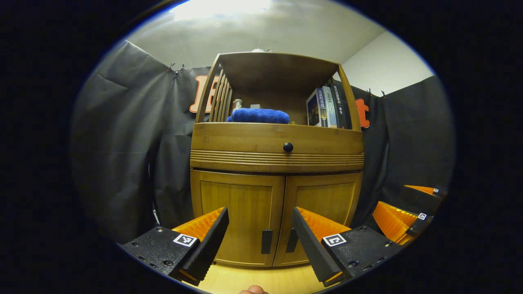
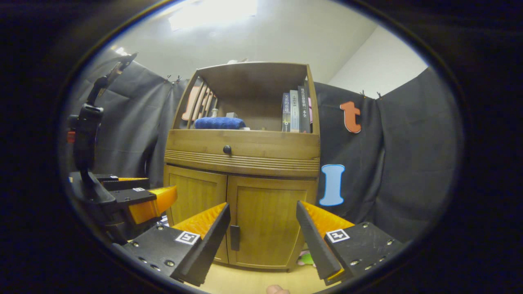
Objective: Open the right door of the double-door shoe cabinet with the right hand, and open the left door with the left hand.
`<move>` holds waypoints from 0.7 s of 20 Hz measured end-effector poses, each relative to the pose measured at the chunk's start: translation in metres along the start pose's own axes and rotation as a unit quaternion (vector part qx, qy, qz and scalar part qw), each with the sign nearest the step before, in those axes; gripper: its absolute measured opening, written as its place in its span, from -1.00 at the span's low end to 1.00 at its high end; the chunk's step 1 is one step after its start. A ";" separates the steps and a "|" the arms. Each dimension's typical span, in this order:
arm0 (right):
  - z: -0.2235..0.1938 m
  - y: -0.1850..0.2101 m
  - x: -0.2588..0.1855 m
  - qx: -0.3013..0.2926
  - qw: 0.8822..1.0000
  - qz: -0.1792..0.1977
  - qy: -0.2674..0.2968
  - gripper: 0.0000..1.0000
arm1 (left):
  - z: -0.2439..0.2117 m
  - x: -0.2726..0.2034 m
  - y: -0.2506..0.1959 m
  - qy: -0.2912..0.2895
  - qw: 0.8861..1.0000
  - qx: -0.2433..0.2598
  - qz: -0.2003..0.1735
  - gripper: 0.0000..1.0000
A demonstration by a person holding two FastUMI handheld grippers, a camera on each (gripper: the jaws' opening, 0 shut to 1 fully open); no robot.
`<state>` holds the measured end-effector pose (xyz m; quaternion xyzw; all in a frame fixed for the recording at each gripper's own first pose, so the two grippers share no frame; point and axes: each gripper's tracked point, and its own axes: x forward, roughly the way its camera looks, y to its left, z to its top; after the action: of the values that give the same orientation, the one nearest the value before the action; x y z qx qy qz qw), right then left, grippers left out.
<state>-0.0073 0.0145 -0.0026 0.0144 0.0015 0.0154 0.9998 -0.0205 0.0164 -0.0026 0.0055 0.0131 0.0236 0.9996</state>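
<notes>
Wooden double-door shoe cabinet (image 1: 277,163) stands against the far black cloth wall, both doors closed. The left door (image 1: 239,218) and right door (image 1: 322,208) each carry a dark handle beside the centre seam. Left gripper (image 1: 260,237) hangs before the seam, fingers spread apart, holding nothing. Right gripper (image 2: 263,234) faces the right door (image 2: 269,222), likewise spread and unloaded. A blue towel (image 1: 259,115) and books (image 1: 327,107) occupy the upper shelf.
</notes>
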 end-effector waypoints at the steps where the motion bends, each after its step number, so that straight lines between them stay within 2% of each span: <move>1: 0.000 0.001 0.001 0.000 1.000 0.001 0.002 0.93 | -0.002 -0.001 0.000 0.002 1.000 0.000 0.000 0.92; 3: -0.002 0.002 0.001 0.001 1.000 0.003 0.004 0.93 | -0.002 -0.001 0.001 0.002 1.000 0.001 0.001 0.84; 13: -0.003 -0.001 0.002 -0.003 1.000 0.000 0.003 0.89 | 0.000 0.002 -0.001 -0.004 1.000 -0.001 0.001 0.86; 14: -0.004 -0.003 0.001 -0.003 1.000 -0.002 0.003 0.93 | 0.001 0.002 -0.002 -0.004 1.000 -0.001 0.000 0.86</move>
<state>-0.0067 0.0116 -0.0063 0.0110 0.0046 0.0136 0.9998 -0.0182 0.0143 -0.0017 0.0044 0.0087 0.0239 0.9997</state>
